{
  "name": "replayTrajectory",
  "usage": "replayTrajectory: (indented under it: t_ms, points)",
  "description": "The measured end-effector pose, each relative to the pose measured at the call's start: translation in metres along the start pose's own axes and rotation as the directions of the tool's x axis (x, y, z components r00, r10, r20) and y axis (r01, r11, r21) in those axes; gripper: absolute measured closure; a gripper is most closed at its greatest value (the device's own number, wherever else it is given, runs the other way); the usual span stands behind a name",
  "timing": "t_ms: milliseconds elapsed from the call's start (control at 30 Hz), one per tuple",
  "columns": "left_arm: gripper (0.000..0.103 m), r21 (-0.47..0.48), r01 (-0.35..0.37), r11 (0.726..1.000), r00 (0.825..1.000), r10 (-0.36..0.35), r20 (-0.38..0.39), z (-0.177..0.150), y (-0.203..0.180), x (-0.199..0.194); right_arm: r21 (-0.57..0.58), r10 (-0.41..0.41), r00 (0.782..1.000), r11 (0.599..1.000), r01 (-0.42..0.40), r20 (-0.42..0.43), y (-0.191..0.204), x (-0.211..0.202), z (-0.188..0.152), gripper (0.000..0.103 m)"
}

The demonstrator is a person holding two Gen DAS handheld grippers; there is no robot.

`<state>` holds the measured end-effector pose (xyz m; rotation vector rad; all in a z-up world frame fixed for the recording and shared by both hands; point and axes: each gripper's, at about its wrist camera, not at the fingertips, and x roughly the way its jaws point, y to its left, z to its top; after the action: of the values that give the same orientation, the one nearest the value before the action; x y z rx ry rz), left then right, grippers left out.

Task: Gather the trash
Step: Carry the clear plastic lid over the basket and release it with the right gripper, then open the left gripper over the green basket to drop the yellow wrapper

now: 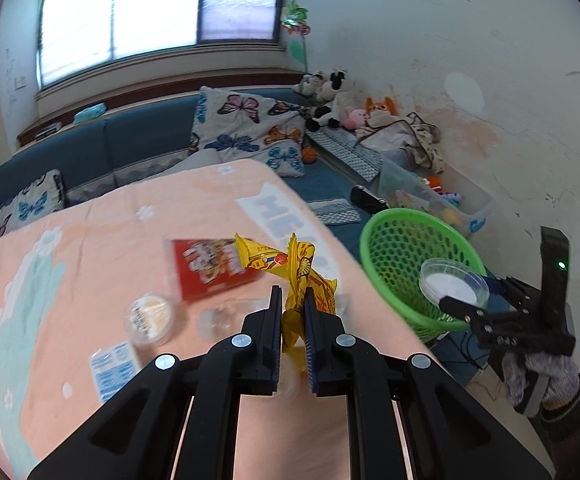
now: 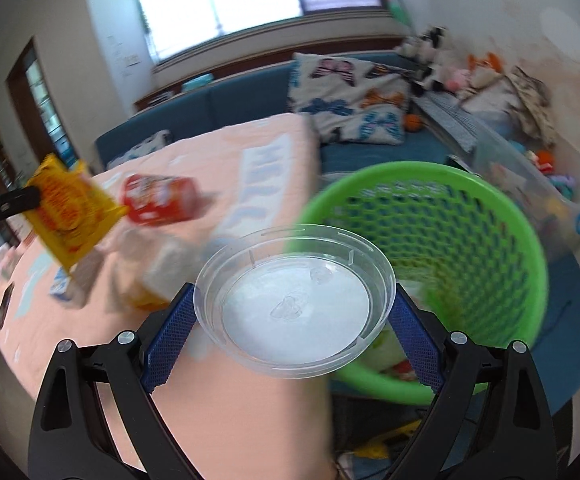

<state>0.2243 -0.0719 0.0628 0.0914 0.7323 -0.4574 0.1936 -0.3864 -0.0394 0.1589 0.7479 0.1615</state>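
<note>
Right hand-held gripper [image 2: 292, 316] grips clear lid [image 2: 294, 304]; green basket [image 2: 502, 216] right behind it, frame right. Left hand-held gripper [image 1: 293, 312] pinches yellow wrapper [image 1: 302, 280], farther off.

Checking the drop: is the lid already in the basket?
No, the right gripper holds the lid above the basket rim.

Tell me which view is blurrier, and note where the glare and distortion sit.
Right wrist view is blurrier: the red packet and green basket smear, while the clear lid stays sharp. Left wrist view blurs only mildly around the yellow wrapper. The window blows out white in both. Fisheye curves the edges of both views.
</note>
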Motion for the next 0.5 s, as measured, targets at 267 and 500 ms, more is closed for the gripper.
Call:
replayTrajectory:
  t_ms: [267,500]
  points:
    - [0.093,0.054,0.033,0.998,0.999,-0.033,-0.015,0.018,-0.034,0.023,0.050,-0.054,0.998,0.997,0.056,-0.031,-0.039,0.018,0.005,0.010]
    - [0.093,0.102,0.060,0.993,0.998,-0.057,-0.029,0.032,-0.063,0.041,0.066,-0.063,0.998,0.996,0.065,-0.023,-0.055,0.018,0.005,0.007]
